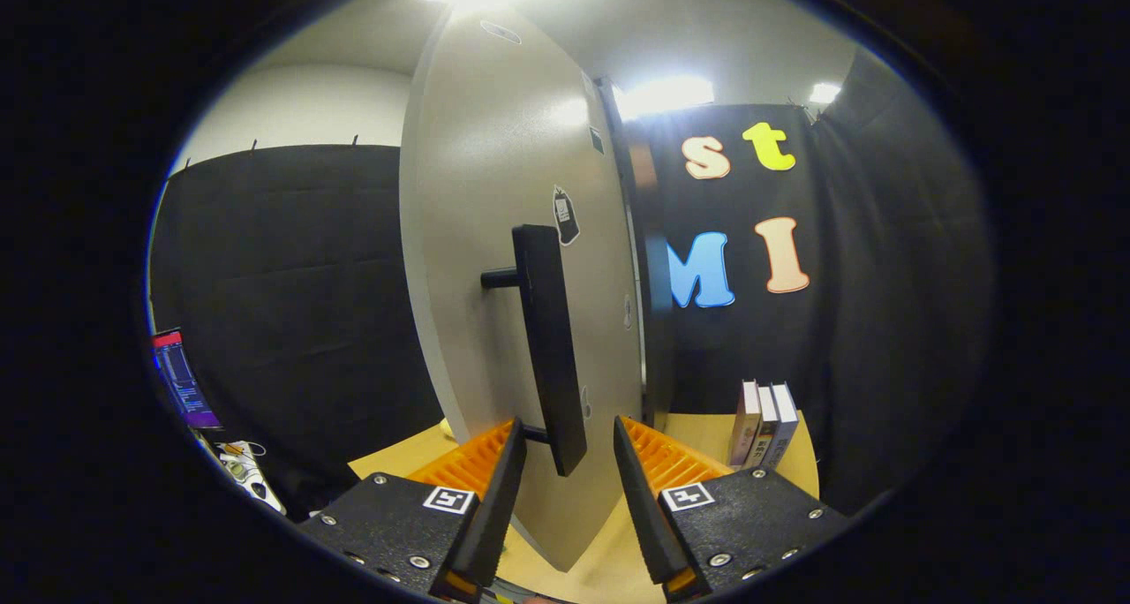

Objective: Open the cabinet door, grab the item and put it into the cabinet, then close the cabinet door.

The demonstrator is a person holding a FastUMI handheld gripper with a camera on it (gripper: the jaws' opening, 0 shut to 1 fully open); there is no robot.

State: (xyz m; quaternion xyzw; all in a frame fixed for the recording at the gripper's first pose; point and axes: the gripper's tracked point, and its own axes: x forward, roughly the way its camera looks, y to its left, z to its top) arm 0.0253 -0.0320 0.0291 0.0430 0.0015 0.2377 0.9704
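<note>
While fingers (569, 449) apart: handle (549, 348) btwn, sticker (565, 215) unreadable.

A pale grey cabinet door (494, 260) is standing ajar at the frame's centre, a tall black bar handle (549, 348) jutting from it. Three upright books (764, 426) are resting lower right on the wooden tabletop.

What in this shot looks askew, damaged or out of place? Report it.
Nothing stands out. The cabinet door is swung partly open, its black handle intact, with the open gripper straddling the handle's lower end. Three books stand upright together on the table beyond the fingers.
</note>
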